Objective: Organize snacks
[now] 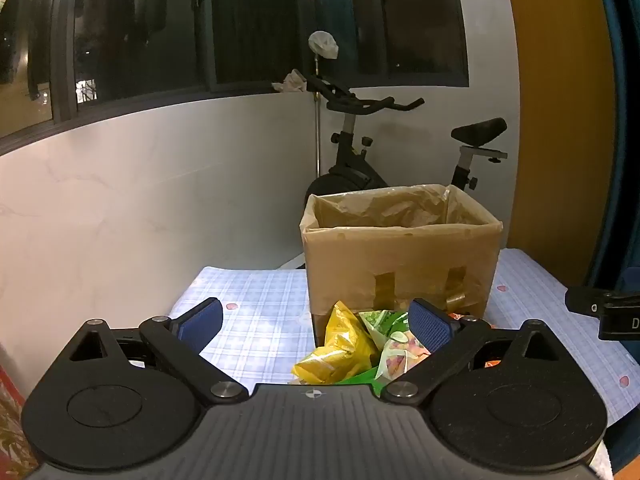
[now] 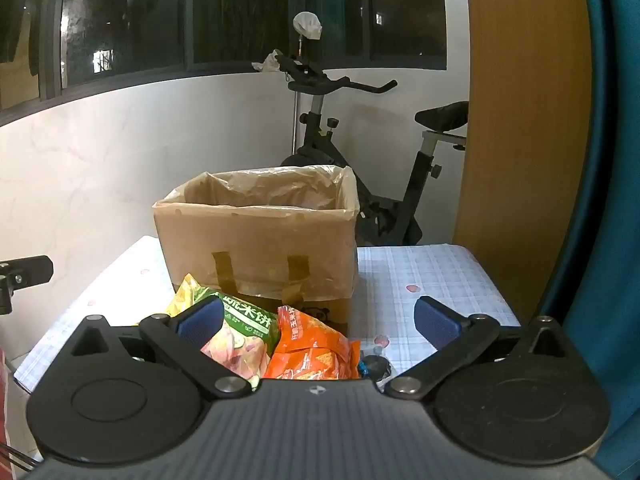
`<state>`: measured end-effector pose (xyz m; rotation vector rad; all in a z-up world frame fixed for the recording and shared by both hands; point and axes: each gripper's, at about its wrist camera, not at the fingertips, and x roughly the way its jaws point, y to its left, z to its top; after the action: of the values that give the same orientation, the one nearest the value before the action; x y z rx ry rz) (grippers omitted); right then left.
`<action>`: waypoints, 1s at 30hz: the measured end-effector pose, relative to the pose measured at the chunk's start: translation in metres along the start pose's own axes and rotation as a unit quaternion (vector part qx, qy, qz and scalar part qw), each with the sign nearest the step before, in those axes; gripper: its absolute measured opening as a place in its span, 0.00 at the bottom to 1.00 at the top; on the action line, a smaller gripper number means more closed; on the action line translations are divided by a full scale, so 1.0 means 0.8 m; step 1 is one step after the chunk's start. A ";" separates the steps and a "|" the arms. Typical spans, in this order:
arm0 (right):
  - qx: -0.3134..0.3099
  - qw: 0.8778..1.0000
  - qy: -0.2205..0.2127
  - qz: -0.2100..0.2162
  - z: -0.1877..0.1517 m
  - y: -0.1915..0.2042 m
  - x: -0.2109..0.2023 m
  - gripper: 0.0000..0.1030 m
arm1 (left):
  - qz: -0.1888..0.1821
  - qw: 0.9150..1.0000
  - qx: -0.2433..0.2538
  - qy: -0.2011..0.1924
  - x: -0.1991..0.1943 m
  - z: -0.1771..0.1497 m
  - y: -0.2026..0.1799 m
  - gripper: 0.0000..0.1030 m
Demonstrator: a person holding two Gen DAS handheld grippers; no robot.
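I am holding the left hand-held gripper [image 1: 316, 326] spread wide with nothing between its pads, hovering over the checked tabletop [image 1: 260, 312]. I am keeping the right hand-held gripper [image 2: 318, 322] spread and empty too. The snacks are lying in a heap just in front of the lined cardboard box [image 2: 256, 236]: a yellow bag [image 1: 340, 344], a green rice-cracker bag [image 2: 244, 328] and an orange bag [image 2: 312, 352], the orange one lying against the green one.
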<state>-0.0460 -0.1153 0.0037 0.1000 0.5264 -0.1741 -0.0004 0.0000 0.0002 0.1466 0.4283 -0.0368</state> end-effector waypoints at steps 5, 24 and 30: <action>-0.001 1.000 0.001 0.000 0.000 0.001 -0.001 1.00 | 0.005 1.000 0.001 -0.003 0.000 0.003 0.001 0.97; 0.008 1.000 -0.008 -0.005 0.001 -0.003 0.001 1.00 | 0.019 1.000 -0.009 -0.016 -0.001 -0.001 0.004 0.97; 0.009 1.000 -0.008 -0.002 0.000 -0.003 0.002 1.00 | 0.019 1.000 -0.015 -0.016 -0.003 0.001 0.007 0.97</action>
<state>-0.0450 -0.1177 0.0030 0.1157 0.5097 -0.1844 -0.0018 0.0055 0.0026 0.1254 0.3930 0.0054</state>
